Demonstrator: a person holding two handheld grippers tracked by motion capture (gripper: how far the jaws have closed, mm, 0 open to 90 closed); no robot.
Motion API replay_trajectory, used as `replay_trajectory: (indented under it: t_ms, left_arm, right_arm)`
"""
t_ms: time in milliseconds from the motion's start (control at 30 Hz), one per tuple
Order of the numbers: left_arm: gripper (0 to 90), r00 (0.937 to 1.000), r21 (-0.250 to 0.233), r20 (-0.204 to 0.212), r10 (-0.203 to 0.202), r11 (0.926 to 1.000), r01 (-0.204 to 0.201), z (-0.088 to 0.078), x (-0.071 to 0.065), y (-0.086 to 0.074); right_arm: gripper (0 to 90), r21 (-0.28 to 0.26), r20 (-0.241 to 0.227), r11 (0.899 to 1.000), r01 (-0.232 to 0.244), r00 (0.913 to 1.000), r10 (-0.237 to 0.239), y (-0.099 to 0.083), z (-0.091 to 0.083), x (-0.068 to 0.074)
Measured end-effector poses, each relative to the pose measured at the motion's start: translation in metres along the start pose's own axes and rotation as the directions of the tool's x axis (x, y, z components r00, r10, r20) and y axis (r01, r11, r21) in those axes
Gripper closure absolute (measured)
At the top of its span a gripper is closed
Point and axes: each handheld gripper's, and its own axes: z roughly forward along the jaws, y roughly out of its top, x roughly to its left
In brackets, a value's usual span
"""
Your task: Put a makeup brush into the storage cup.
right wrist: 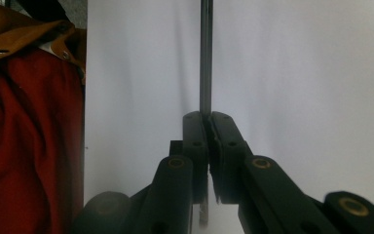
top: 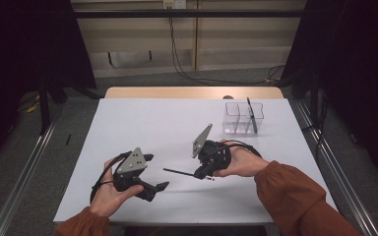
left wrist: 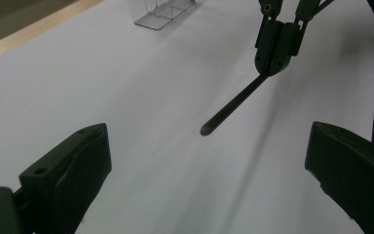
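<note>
One clear divided container [top: 242, 118] with a dark stick [top: 251, 114] inside, right gripper [top: 204, 173] jaws clamping a thin rod [top: 178, 172], left gripper [top: 150, 172] jaws wide

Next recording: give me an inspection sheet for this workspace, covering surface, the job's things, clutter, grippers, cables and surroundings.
Surface: white table, with a wooden strip along its far edge.
Job's things: thin dark rod held off the table, pointing toward the left gripper; clear divided container at the far right, with a second dark rod standing in it.
Clutter: nothing seen.
Grippers: right gripper shut on the rod; left gripper open, nothing between its jaws, facing the rod's free end.
Cables: a black cable loops from the left gripper; wall cables hang behind the table.
Surroundings: dark curtains at both sides, metal rails on the floor, pale wall panels behind.
</note>
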Motion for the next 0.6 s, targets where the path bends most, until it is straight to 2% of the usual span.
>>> replay_trajectory:
  t_ms: [100, 267, 367, 533, 600]
  left_arm:
    - [3.2, 0.9999, 0.020, 0.013, 0.000, 0.9998, -0.001, 0.004, 0.001, 0.003]
    - [3.4, 0.9997, 0.026, 0.023, 0.009, 0.9996, -0.010, 0.007, 0.001, 0.010]
    - [3.8, 0.9987, 0.050, 0.039, 0.032, 0.9982, -0.034, 0.009, 0.001, 0.012]
    - [4.9, 0.9972, 0.077, 0.067, 0.032, 0.9963, -0.037, 0.016, 0.001, 0.016]
    - [4.8, 0.9968, 0.096, 0.078, 0.020, 0.9950, -0.028, 0.020, 0.000, 0.016]
  right_arm:
    - [86.2, 0.008, -0.006, 1.000, -0.005, 1.0000, 0.005, 0.000, 0.002, -0.001]
    - [86.2, 0.022, -0.017, 1.000, 0.003, 0.9998, -0.003, 0.002, 0.002, -0.001]
    - [86.2, 0.043, -0.018, 0.999, 0.008, 0.9998, -0.008, 0.001, 0.003, -0.001]
    - [86.2, 0.080, -0.025, 0.997, 0.012, 0.9996, -0.010, 0.002, 0.004, -0.002]
    - [86.2, 0.080, -0.033, 0.996, 0.028, 0.9991, -0.026, 0.003, 0.004, -0.002]
